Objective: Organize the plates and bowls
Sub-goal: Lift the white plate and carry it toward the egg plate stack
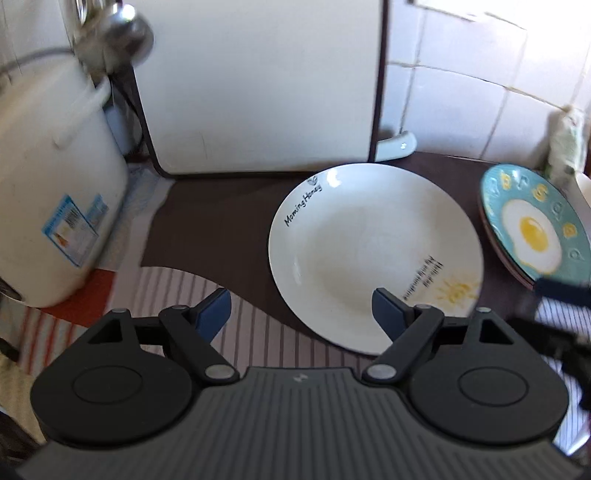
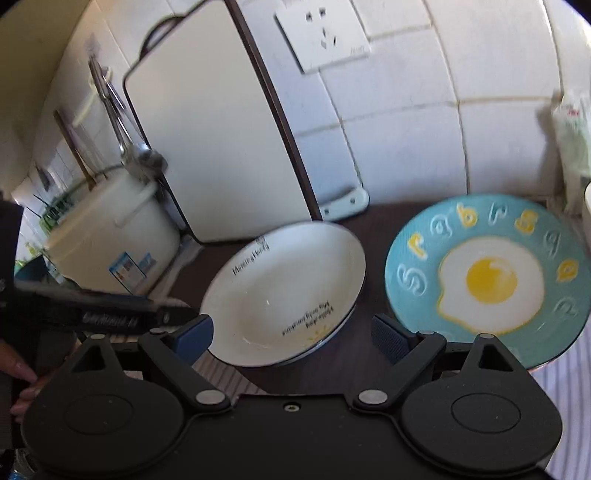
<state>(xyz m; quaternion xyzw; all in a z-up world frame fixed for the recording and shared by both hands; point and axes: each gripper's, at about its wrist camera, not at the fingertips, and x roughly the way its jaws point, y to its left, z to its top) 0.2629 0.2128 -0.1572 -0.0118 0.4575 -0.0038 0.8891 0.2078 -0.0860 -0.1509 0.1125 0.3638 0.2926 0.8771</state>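
Note:
A white plate (image 1: 369, 251) with black lettering lies flat on the dark countertop (image 1: 207, 221). My left gripper (image 1: 301, 310) hovers open at its near edge. The left finger is over the striped cloth and the right finger over the plate's near rim, with nothing between the pads. To the right lies a teal plate (image 1: 532, 225) with a fried-egg picture, and a reddish rim shows under it. In the right wrist view my right gripper (image 2: 291, 332) stands open and empty above the gap between the white plate (image 2: 288, 291) and the teal plate (image 2: 487, 277).
A white cutting board (image 1: 258, 85) leans on the tiled wall behind the plates. A white lidded pot (image 1: 55, 192) stands at the left, under a hanging ladle (image 1: 125, 33). A bag (image 1: 565, 140) and a white vessel's rim (image 1: 583, 188) are at the far right. A striped cloth (image 1: 258, 332) covers the near counter.

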